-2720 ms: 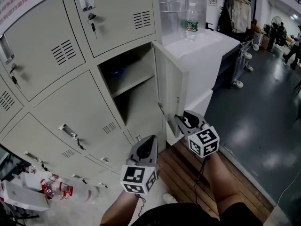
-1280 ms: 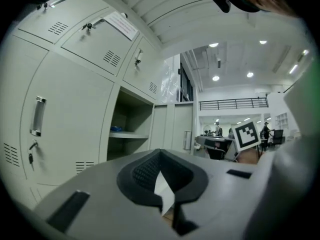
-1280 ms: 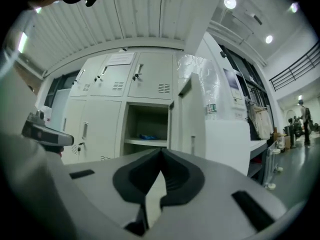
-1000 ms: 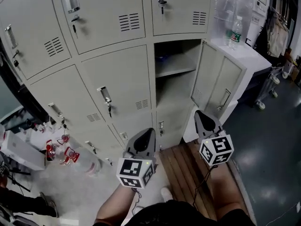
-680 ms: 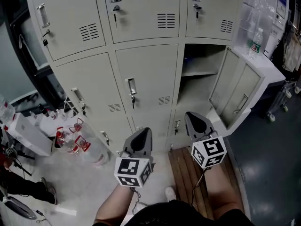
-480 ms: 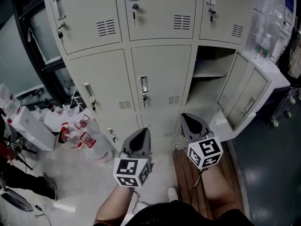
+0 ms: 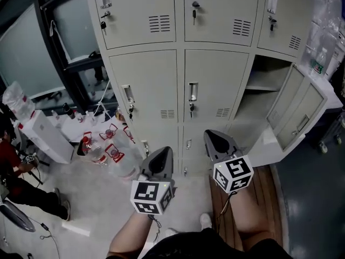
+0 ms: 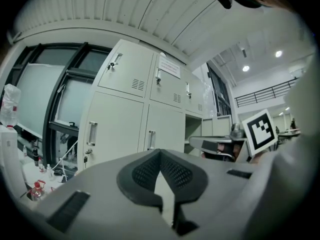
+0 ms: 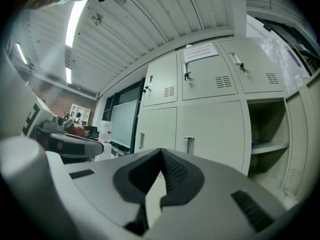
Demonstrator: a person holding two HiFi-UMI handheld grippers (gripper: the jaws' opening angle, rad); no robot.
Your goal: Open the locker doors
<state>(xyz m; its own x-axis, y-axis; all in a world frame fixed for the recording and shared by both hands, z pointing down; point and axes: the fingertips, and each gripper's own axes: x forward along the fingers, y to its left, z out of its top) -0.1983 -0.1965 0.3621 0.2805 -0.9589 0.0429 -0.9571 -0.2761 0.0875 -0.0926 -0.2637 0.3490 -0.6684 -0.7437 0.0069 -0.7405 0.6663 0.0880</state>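
Pale-grey locker bank (image 7: 141, 15) faced squarely after swinging left, away from the right-hand door (image 7: 301, 113) already hanging open. Brought left gripper (image 7: 161, 158) and right gripper (image 7: 214, 140) along level, each with jaws pressed together on nothing. Ended up before the closed middle door (image 7: 216, 75) and its handle (image 7: 193, 92), well apart from both. Judged: one door done, this middle one probably next, left door (image 7: 153, 85) still shut

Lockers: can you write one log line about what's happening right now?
left gripper: shut, empty | right gripper: shut, empty | right door: open | middle door: closed, untouched
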